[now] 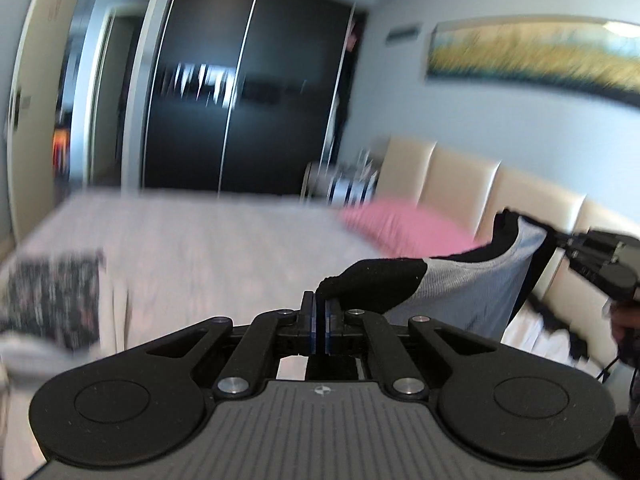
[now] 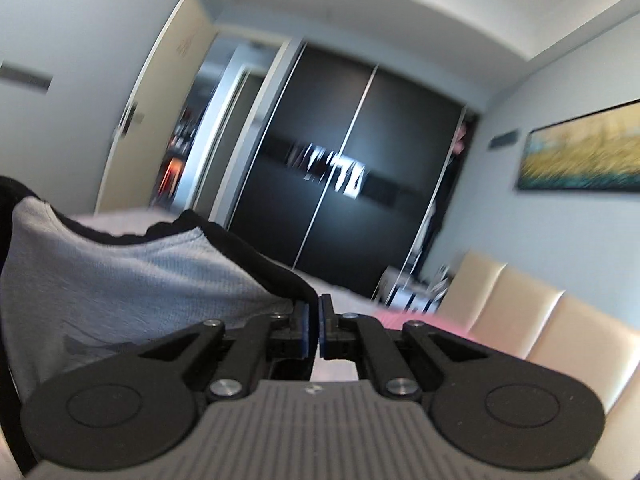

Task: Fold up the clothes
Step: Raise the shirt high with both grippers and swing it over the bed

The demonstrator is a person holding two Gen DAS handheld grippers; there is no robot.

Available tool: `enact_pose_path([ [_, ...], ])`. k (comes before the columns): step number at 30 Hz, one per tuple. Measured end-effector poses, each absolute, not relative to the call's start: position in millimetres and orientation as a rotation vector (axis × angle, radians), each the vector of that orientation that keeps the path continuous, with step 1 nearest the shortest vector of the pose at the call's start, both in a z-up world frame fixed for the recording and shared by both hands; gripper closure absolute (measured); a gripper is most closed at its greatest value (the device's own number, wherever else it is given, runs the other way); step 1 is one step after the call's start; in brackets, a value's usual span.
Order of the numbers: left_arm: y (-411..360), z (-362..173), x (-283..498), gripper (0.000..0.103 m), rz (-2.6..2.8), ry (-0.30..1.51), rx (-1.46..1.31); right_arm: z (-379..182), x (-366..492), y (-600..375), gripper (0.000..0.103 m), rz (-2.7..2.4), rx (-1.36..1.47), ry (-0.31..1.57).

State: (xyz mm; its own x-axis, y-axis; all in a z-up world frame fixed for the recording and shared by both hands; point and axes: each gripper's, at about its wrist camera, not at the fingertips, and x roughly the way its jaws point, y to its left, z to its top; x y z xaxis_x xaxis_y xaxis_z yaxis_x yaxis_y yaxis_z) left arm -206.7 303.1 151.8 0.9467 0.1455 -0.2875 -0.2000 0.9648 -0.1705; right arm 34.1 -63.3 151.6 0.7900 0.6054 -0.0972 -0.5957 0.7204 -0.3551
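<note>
Grey top with black trim, held up in the air over the bed, stretched between both grippers. Black edge of it pinched in the left gripper, fingers pressed together on the fabric, the rest sweeping off to the right and up. Far corner caught by the right gripper, seen from the side over there with a bit of the person's hand under it. Same top from the right wrist camera: grey knit bulging on the left, black hem running down into the right gripper, fingers nearly closed with the cloth clamped at the tips.

Below, pale bedspread, pretty blurry. Pink pillow near the head of the bed, just behind the raised top. Dark patterned piece of cloth lying on the near left corner of the bed, well apart from the top. White and black stuff bunched low on the right, too blurry to call. Cream padded headboard along the right wall, long yellow-and-teal painting above it. Black sliding wardrobe at the far end, open doorway to its left.
</note>
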Motion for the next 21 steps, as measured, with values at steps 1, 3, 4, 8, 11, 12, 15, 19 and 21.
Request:
enact_pose_path([
  [1, 299.0, 165.7, -214.9, 0.101, 0.172, 0.227, -0.193, 159.5, 27.1, -69.0, 0.098, 0.661, -0.368, -0.044],
  [3, 291.1, 183.6, -225.3, 0.101, 0.159, 0.174, -0.182, 169.3, 13.9, -76.0, 0.098, 0.663, -0.351, -0.060],
  [4, 287.2, 191.4, -229.9, 0.101, 0.152, 0.152, -0.177, 171.4, 8.4, -78.5, 0.098, 0.663, -0.341, -0.063],
  [8, 272.0, 209.7, -240.4, 0.101, 0.140, 0.106, -0.133, 176.6, -11.6, -89.7, 0.098, 0.646, -0.288, -0.081],
  [11, 267.5, 204.9, -247.5, 0.101, 0.148, 0.106, -0.125, 177.9, -26.7, -95.7, 0.098, 0.623, -0.255, -0.104],
  [12, 268.3, 202.3, -251.5, 0.101, 0.147, 0.103, -0.133, 179.0, -33.7, -98.7, 0.098, 0.617, -0.252, -0.124],
  [15, 268.5, 193.6, -270.6, 0.101, 0.150, 0.085, -0.153, 179.5, -59.4, -112.2, 0.098, 0.617, -0.232, -0.183],
  [19, 262.2, 190.4, -295.4, 0.101, 0.163, 0.068, -0.164, 177.4, -81.3, -125.0, 0.098, 0.652, -0.208, -0.214],
  [21, 260.7, 191.7, -297.6, 0.101, 0.173, 0.069, -0.156, 174.9, -86.0, -127.0, 0.098, 0.671, -0.209, -0.213],
])
